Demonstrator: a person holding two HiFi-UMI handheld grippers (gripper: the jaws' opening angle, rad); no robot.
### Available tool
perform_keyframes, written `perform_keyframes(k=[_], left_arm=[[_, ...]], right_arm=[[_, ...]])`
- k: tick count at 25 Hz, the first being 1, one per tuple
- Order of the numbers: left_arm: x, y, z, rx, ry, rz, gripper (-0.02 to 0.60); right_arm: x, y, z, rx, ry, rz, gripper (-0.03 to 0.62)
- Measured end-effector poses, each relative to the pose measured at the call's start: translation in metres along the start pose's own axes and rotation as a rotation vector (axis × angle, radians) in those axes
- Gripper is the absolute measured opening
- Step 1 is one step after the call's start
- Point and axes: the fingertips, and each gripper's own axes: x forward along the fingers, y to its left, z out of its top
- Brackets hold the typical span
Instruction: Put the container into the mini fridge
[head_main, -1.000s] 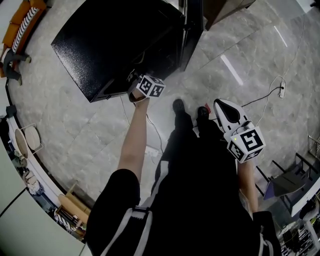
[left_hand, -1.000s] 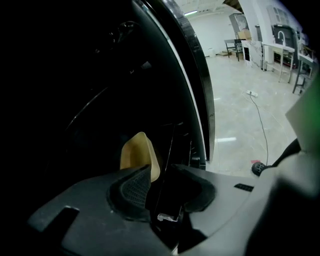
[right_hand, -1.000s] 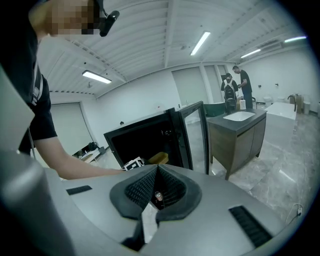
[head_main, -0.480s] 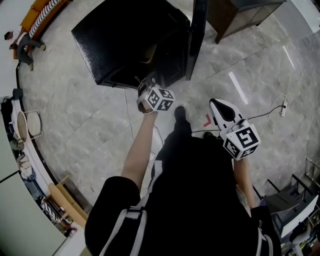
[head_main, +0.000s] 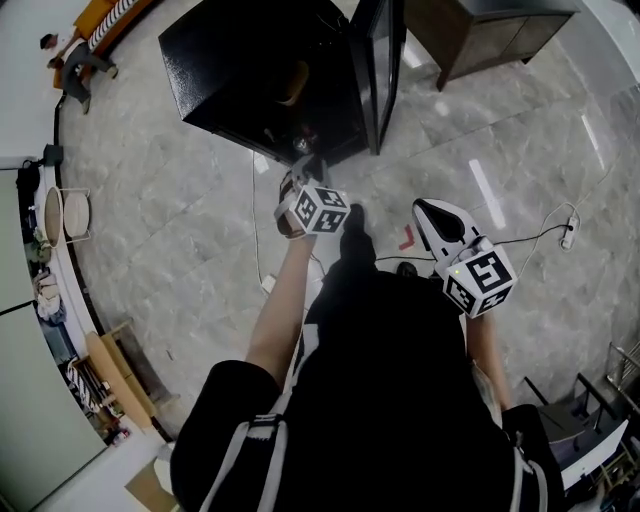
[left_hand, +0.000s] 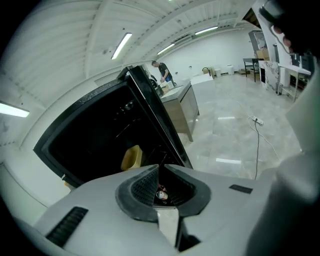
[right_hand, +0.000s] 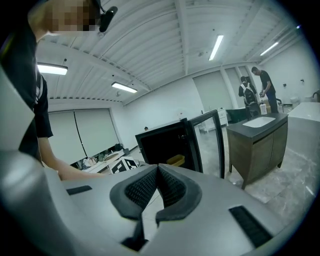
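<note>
The black mini fridge (head_main: 250, 60) stands on the floor with its glass door (head_main: 375, 60) swung open. A yellow container (head_main: 293, 83) sits inside it, and it also shows in the left gripper view as the container (left_hand: 131, 156) and small in the right gripper view as the container (right_hand: 175, 160). My left gripper (head_main: 303, 172) hovers just in front of the fridge opening, jaws shut with nothing held. My right gripper (head_main: 438, 218) hangs further back on the right, also shut and empty. The left gripper (left_hand: 160, 168) points at the fridge interior.
A dark wooden cabinet (head_main: 480, 35) stands right of the fridge door. A cable and power strip (head_main: 572, 228) lie on the marble floor at right. Shelving and clutter (head_main: 60, 290) line the left wall. Two persons (right_hand: 260, 90) stand at a counter far off.
My left gripper has drawn back out of the fridge opening toward me. The fridge now sits higher in the head view, with the yellow container left inside. The right gripper barely moved.
</note>
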Motion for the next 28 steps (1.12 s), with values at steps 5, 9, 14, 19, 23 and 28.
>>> perform_keyframes(k=[5,9,14,19,23,28], left_arm=[[-0.045,-0.052,-0.005,-0.033,0.02,0.006,0.048],[-0.08,-0.09,-0.015,-0.068,0.036,0.019,0.043],[-0.115,-0.128,-0.022,-0.125,0.055,0.0,0.04],[-0.146,-0.136,-0.02,-0.211,0.036,-0.011,0.035],[-0.177,-0.131,-0.017,-0.308,-0.005,-0.022,0.034],[-0.228,-0.12,-0.011,-0.468,-0.12,-0.086,0.034]], right_arm=[[-0.051,0.006,-0.016,-0.011,-0.007,0.045,0.018],[-0.088,0.013,-0.033,-0.014,0.01,0.087,0.018],[-0.115,0.018,-0.047,-0.023,0.038,0.138,0.018],[-0.116,0.017,-0.049,-0.037,0.037,0.167,0.018],[-0.111,0.023,-0.042,-0.056,0.034,0.194,0.018],[-0.102,0.04,-0.039,-0.08,0.036,0.232,0.018]])
